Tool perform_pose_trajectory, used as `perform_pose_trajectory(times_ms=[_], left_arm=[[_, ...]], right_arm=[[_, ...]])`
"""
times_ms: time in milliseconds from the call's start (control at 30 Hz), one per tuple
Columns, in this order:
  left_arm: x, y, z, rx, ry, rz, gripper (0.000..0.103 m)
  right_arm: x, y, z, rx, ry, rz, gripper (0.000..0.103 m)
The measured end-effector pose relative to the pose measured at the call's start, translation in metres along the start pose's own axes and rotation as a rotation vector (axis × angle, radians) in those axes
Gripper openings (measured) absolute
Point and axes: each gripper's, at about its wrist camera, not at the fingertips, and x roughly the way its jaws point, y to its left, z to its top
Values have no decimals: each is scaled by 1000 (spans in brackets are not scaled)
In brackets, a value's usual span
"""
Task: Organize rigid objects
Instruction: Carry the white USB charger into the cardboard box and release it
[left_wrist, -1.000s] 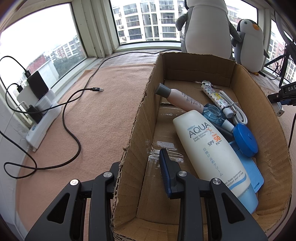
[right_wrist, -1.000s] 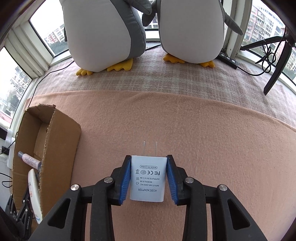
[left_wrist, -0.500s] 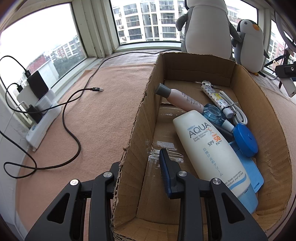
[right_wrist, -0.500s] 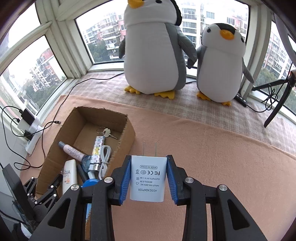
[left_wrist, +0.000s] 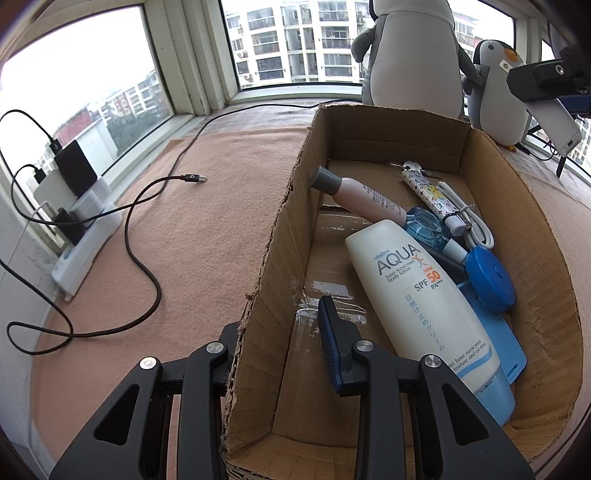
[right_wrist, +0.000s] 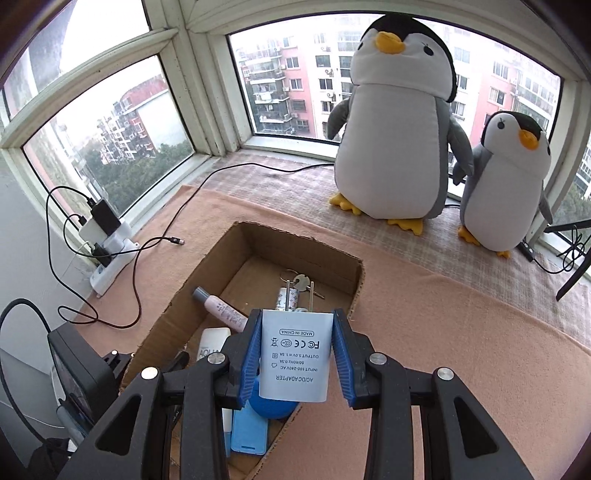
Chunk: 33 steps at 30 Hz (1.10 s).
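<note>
An open cardboard box (left_wrist: 284, 221) lies on the peach blanket. My left gripper (left_wrist: 277, 325) is shut on its near left wall, with the blue-padded finger inside and the other finger outside. Inside lie a white AQUA sunscreen bottle (left_wrist: 413, 295), a pink tube (left_wrist: 369, 199), a blue round tape measure (left_wrist: 487, 277), a patterned tube with keys (left_wrist: 428, 188), a white cable (left_wrist: 476, 229) and a light blue case (left_wrist: 495, 343). My right gripper (right_wrist: 295, 350) is shut on a white AC adapter (right_wrist: 295, 362), prongs forward, held in the air over the box (right_wrist: 295, 251). The left wrist view shows the adapter (left_wrist: 554, 122) at the upper right.
Two plush penguins (right_wrist: 395, 140) (right_wrist: 506, 184) stand on the sill behind the box. A white power strip with chargers (left_wrist: 85, 236) and a loose black cable (left_wrist: 147, 266) lie on the left. A black stand leg (right_wrist: 572, 273) is at the far right.
My right gripper has carried the adapter up and leftward from over the bare blanket to above the box. The left gripper and the box have not moved.
</note>
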Motion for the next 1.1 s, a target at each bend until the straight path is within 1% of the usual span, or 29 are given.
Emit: perform_pose_trajectory(times_ms=[200, 333, 400, 600, 1100], left_arm=[[0, 0, 0, -1, 0, 0, 29], [0, 0, 0, -1, -1, 0, 29], [0, 0, 0, 0, -1, 1, 29], [0, 0, 0, 0, -1, 0, 29], [-1, 0, 0, 0, -2, 1, 30]], right_arm=[[15, 22, 9, -45, 3, 19, 33], [31, 30, 13, -49, 27, 45, 33], [39, 34, 15, -55, 34, 42, 33], [56, 36, 16, -56, 64, 37, 33], [73, 46, 19, -97, 72, 40, 33]])
